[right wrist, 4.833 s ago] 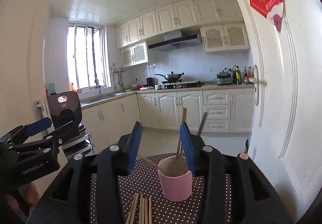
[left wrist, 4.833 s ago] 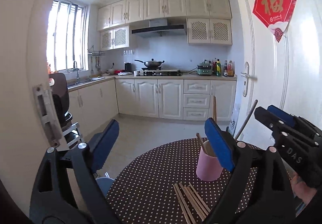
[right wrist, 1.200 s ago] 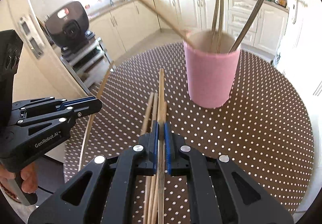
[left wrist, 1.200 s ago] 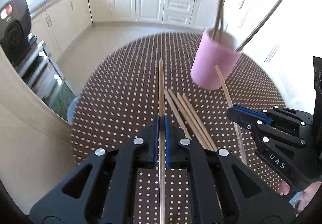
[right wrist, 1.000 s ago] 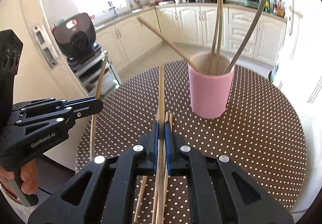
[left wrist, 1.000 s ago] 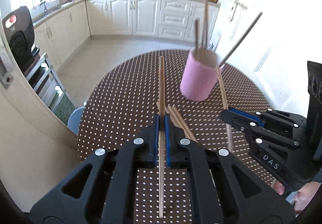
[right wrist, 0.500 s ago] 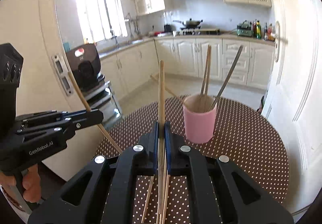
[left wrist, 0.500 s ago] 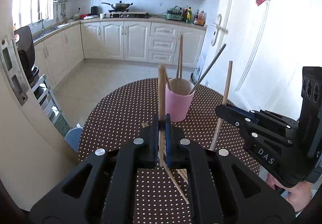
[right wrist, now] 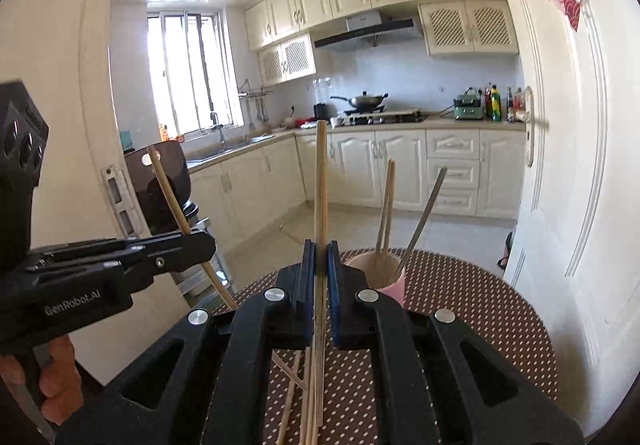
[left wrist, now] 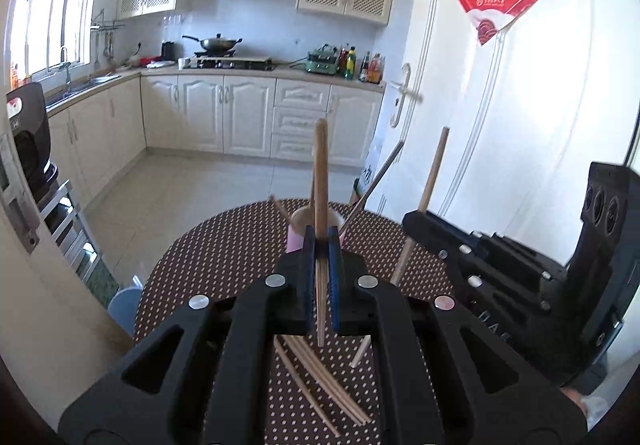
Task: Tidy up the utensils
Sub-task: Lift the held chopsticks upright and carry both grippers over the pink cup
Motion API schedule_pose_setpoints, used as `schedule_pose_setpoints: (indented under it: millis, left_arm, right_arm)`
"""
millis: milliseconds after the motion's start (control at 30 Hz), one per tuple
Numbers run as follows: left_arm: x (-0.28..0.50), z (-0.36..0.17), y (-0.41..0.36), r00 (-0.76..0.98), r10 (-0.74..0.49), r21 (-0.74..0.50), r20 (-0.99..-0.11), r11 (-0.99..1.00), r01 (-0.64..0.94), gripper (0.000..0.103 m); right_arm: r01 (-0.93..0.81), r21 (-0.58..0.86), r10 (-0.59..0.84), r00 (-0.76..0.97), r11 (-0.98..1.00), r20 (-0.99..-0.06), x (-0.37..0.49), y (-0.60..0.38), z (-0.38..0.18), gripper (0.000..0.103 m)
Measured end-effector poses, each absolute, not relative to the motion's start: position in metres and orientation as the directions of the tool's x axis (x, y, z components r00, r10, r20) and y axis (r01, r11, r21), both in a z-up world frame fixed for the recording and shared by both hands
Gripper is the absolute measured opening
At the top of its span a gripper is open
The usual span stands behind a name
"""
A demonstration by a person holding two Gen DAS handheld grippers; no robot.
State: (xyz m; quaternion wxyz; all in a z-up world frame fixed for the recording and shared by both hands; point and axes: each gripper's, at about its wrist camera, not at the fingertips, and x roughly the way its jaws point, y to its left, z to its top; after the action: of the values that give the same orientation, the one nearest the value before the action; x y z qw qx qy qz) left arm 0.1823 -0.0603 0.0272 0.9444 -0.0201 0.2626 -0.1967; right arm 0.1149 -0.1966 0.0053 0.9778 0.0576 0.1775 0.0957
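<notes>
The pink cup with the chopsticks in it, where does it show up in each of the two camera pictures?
Left wrist view: the pink cup sits low at centre, mostly hidden behind the left gripper and the chopstick it holds.
Right wrist view: the pink cup is just right of centre, peeking out beside the right gripper.
Shared landmark: the wok on the stove at the back wall.

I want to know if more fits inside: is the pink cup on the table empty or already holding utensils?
Holding utensils. The pink cup has two wooden chopsticks and a metal utensil standing in it.
</notes>
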Motion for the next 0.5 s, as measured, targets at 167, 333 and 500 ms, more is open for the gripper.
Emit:
schedule_pose_setpoints:
  millis: [167, 333, 500]
  left_arm:
    - [0.193, 0.041, -0.067, 0.805, -0.398, -0.148, -0.440, 0.916, 0.371, 0.006]
    - [0.209, 0.055, -0.067, 0.821, -0.417, -0.172, -0.390, 0.909, 0.379, 0.006]
    - [0.227, 0.063, -0.068, 0.849, -0.425, -0.203, -0.313, 0.904, 0.377, 0.006]
  right_arm:
    - [-0.138, 0.129, 0.168, 0.950, 0.982, -0.264, 0.119, -0.201, 0.010, 0.005]
    - [-0.106, 0.110, 0.122, 0.980, 0.988, -0.156, 0.128, -0.206, 0.022, 0.005]
    - [-0.058, 0.098, 0.063, 0.997, 0.993, -0.049, 0.137, -0.210, 0.023, 0.005]
